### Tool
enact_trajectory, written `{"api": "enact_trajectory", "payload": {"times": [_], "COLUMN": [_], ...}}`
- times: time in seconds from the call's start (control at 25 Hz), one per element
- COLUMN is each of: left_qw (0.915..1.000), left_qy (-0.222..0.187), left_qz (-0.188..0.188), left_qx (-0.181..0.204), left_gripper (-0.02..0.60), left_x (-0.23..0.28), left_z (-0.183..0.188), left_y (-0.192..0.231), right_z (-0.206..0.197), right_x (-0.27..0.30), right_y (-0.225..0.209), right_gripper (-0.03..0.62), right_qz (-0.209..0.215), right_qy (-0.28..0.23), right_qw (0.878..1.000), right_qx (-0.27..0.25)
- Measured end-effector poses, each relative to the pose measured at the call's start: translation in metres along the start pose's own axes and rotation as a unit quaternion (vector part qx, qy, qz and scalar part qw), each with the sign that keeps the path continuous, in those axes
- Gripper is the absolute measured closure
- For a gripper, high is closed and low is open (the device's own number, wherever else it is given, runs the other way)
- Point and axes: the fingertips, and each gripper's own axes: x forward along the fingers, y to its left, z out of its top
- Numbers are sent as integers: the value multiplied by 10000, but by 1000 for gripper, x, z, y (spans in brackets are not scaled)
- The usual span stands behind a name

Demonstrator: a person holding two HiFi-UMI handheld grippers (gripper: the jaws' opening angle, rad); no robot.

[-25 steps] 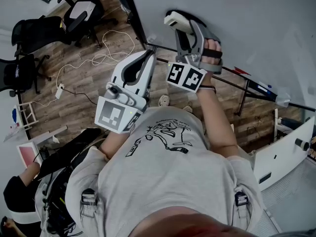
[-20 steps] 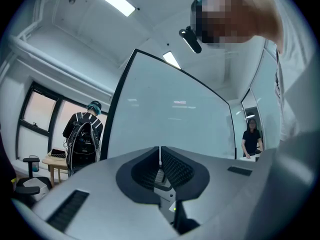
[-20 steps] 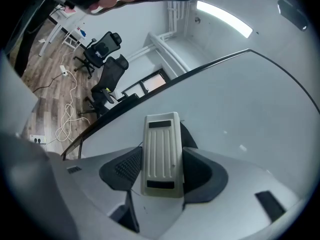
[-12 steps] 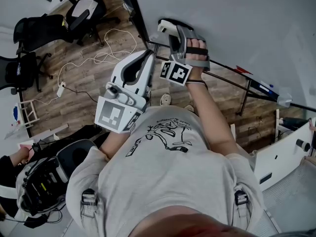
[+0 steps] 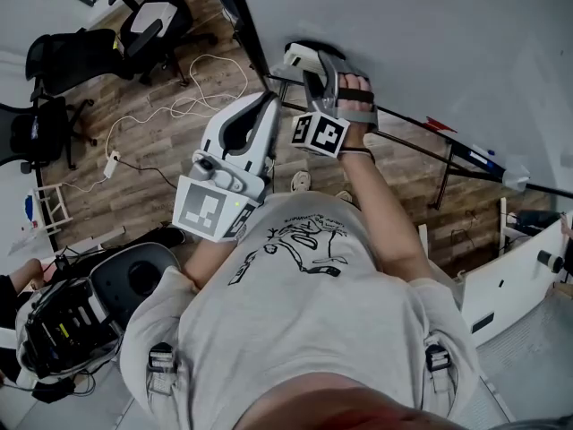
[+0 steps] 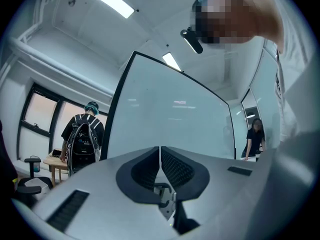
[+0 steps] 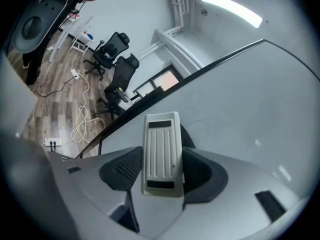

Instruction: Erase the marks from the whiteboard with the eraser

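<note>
Right tongs pressing the eraser at the whiteboard's left edge

My right arm is stretched forward, the hand [image 5: 359,95] strapped into the right tongs [image 5: 307,64], which are clamped on the eraser [image 5: 299,56]; the right gripper view shows it upright between the pads [image 7: 161,151], facing the whiteboard [image 7: 245,104]. My left arm is bent, the left tongs [image 5: 267,106] held back near my chest, pressed together with nothing in them [image 6: 160,160]. The eraser sits low on the board, just beside its dark left frame [image 5: 248,38], with wide open board to the right. Compared with a second ago, the right tongs have slid left toward that frame; the left tongs have not moved.
</note>
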Motion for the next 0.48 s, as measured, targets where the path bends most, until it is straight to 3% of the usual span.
{"api": "enact_trajectory", "payload": {"times": [0.12,0.28,0.48], "left_qw": [10000,9999,9997], "left_qy": [-9,-22,33], "left_qz": [-49,-138,-241], "left_qx": [-11,-28,-11], "left_gripper": [551,551,551], "left_x": [1,5,15], "left_z": [-1,-1,-4], "left_y": [-3,-7,-18], "right_z": [2,-26,-70], "right_x": [-35,-70,-84], "right_y": [-38,-88,-127], "right_gripper": [336,336,336], "right_qz": [-332,-886,-1412], "right_qy": [-348,-421,-247], "right_qw": [9959,9801,9655], "right_qx": [772,1725,2174]}}
